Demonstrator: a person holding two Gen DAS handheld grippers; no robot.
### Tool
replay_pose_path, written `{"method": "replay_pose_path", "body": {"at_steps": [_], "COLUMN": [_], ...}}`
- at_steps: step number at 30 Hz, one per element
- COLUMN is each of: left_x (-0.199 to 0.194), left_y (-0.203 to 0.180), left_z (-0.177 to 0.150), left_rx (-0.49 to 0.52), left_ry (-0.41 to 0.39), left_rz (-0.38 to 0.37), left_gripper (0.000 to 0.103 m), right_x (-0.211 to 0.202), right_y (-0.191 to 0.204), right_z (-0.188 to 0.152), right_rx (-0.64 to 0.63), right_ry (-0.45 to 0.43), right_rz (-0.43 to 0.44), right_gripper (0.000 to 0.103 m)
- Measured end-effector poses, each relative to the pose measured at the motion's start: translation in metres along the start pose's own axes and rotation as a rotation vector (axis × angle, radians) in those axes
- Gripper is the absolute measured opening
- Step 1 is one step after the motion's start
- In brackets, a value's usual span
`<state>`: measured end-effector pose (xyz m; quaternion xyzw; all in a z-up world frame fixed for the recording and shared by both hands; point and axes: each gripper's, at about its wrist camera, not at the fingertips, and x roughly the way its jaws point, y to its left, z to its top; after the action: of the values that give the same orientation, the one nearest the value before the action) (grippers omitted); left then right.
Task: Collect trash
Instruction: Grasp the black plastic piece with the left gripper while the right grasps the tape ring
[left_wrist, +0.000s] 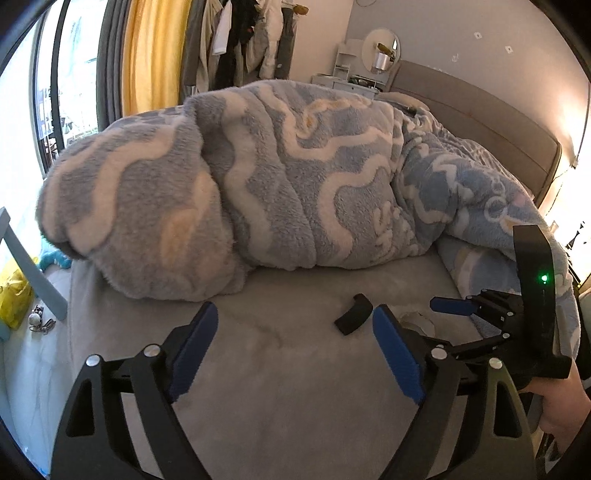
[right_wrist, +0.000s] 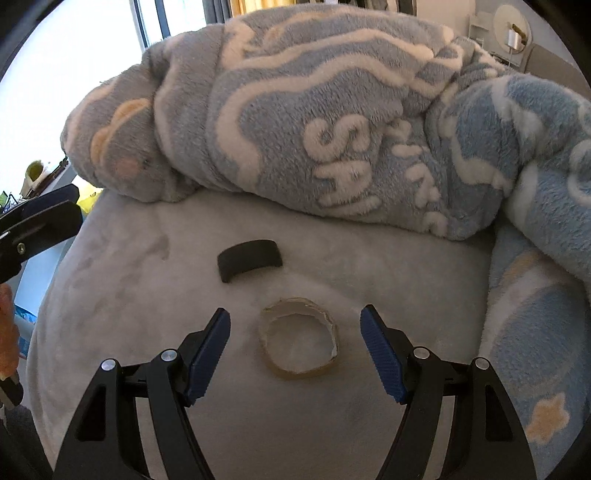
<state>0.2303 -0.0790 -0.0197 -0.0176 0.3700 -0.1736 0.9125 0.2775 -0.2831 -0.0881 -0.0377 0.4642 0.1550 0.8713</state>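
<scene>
An empty cardboard tape ring (right_wrist: 299, 341) lies flat on the grey bed sheet (right_wrist: 147, 295). My right gripper (right_wrist: 295, 332) is open, its blue pads on either side of the ring, not touching it. A curved black plastic piece (right_wrist: 249, 258) lies just beyond the ring. In the left wrist view the black piece (left_wrist: 354, 314) lies ahead to the right and the ring (left_wrist: 417, 321) is partly hidden behind my finger. My left gripper (left_wrist: 295, 332) is open and empty above the sheet. The right gripper (left_wrist: 452, 306) shows at the right there.
A rolled blue-and-white fleece blanket (left_wrist: 240, 184) fills the bed behind the objects. A grey headboard (left_wrist: 480, 118) stands at the back right. A yellow bag (left_wrist: 13, 295) and small items lie on the floor at the left, by the window (left_wrist: 22, 129).
</scene>
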Motion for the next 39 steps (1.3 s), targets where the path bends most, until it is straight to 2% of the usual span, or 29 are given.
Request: {"method": "replay_pose_path", "body": {"at_steps": [4, 5, 7, 12, 15, 22, 31, 33, 39], "left_x": [0.017, 0.020, 0.026, 0.033, 0.037, 0.054, 0.076, 0.080, 0.096], "left_y": [-0.003, -0.004, -0.006, -0.013, -0.018, -0.028, -0.047, -0.050, -0.060], "left_z": [0.001, 0.001, 0.000, -0.001, -0.003, -0.007, -0.011, -0.011, -0.011], "left_rx": [0.000, 0.004, 0.008, 0.025, 0.043, 0.080, 0.152, 0.162, 0.206], "left_ry": [0.025, 0.029, 0.035, 0.043, 0.052, 0.084, 0.110, 0.116, 0.142], "left_rz": [-0.011, -0.013, -0.017, -0.033, -0.035, -0.048, -0.054, -0.054, -0.058], "left_gripper": [0.089, 0.089, 0.089, 0.088, 0.085, 0.077, 0.070, 0.065, 0.059], "right_x": [0.011, 0.014, 0.018, 0.023, 0.023, 0.001, -0.029, -0.032, -0.040], "right_y": [-0.004, -0.004, -0.006, -0.012, -0.014, -0.030, -0.064, -0.068, -0.079], "right_z": [0.000, -0.001, -0.004, -0.007, -0.008, -0.007, 0.001, 0.002, -0.005], "right_rx": [-0.006, -0.013, -0.018, -0.001, -0.012, 0.009, 0.079, 0.087, 0.121], "right_ry": [0.044, 0.056, 0.072, 0.073, 0.066, 0.011, -0.090, -0.097, -0.110], "right_rz": [0.018, 0.017, 0.017, 0.041, 0.049, 0.045, 0.143, 0.154, 0.160], "right_gripper": [0.072, 0.066, 0.060, 0.055, 0.046, 0.045, 0.045, 0.045, 0.045]}}
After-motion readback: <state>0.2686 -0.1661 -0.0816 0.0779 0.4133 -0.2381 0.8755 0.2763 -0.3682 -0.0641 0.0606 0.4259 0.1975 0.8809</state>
